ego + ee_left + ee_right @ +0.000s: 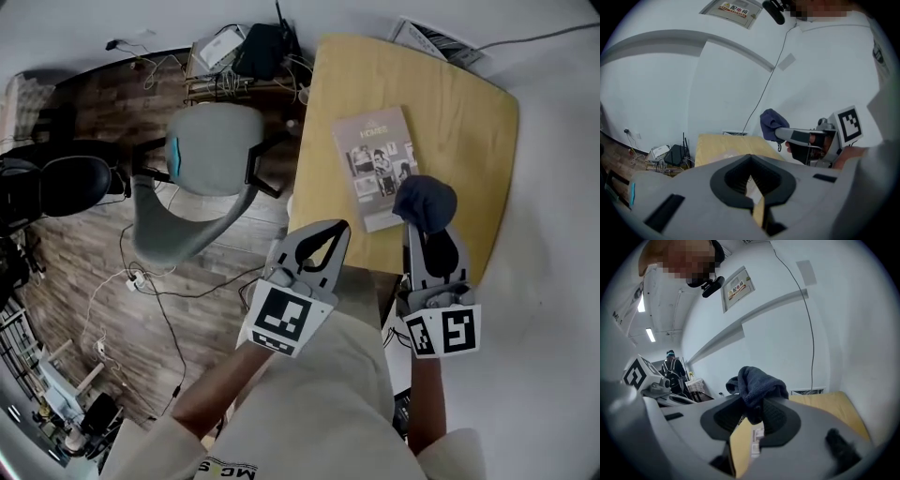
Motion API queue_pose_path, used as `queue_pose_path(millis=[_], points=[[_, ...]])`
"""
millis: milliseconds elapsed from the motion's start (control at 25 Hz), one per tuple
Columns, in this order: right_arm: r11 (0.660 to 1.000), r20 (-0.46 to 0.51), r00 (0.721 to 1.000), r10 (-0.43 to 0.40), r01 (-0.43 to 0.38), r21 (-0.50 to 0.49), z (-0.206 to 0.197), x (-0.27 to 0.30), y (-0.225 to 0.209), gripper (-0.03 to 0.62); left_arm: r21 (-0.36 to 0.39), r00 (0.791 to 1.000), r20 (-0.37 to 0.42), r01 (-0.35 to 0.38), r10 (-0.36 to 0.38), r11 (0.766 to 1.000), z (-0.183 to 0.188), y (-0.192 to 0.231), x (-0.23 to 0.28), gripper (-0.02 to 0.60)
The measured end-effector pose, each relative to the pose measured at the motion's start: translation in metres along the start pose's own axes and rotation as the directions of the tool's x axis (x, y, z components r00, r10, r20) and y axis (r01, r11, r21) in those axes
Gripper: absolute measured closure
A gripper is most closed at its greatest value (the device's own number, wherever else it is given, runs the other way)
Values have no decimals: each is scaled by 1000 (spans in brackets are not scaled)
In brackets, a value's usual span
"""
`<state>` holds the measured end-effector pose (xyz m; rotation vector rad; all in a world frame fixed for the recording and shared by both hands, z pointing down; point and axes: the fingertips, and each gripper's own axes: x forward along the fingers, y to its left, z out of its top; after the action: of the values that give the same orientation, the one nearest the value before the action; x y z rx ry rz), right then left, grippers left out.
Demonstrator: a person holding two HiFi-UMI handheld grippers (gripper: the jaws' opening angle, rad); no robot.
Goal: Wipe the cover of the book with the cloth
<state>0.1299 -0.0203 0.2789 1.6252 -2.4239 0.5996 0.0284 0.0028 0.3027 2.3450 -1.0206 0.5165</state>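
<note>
Book (375,167) lies flat on the yellow table (473,112), cover up. Cloth (424,200) is a dark blue wad over the book's near right corner (can't tell if it's actually touching), pinched tight in my right tongs (428,228). My left tongs (336,229) are clenched on nothing, hanging at the table's near left edge, just beside the book.

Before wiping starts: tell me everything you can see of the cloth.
The cloth is dark blue, soft and knit-looking, bunched into a crumpled wad. The right gripper is shut on its lower part, so most of it bulges beyond the jaw tips. It hangs over the near right edge of the book on the yellow table; contact with the cover cannot be told.
</note>
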Motion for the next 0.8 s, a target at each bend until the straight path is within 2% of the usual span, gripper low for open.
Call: queue_pose_path(millis=[120,240,360,560,800], points=[[999,-16,999,-50,49,-15,-13,16,-17,476,-3,1000,2,16,-16,1000,-6,9,22,580],[997,-40,997,-68,66,-51,-34,27,-23,476,-4,1000,-12,18,-18,1000,-20,20,40,580],[996,-68,995,-67,62,-64,-51,38,-27,476,12,1000,-21,10,-10,1000,-34,32,61,580],[997,-102,994,-40,33,-69,-71,56,-28,476,-7,999,-50,-6,6,1000,-63,53,95,580],[996,-84,996,-25,18,-84,-86,73,-28,476,9,995,-99,-4,4,1000,-90,57,121,580]])
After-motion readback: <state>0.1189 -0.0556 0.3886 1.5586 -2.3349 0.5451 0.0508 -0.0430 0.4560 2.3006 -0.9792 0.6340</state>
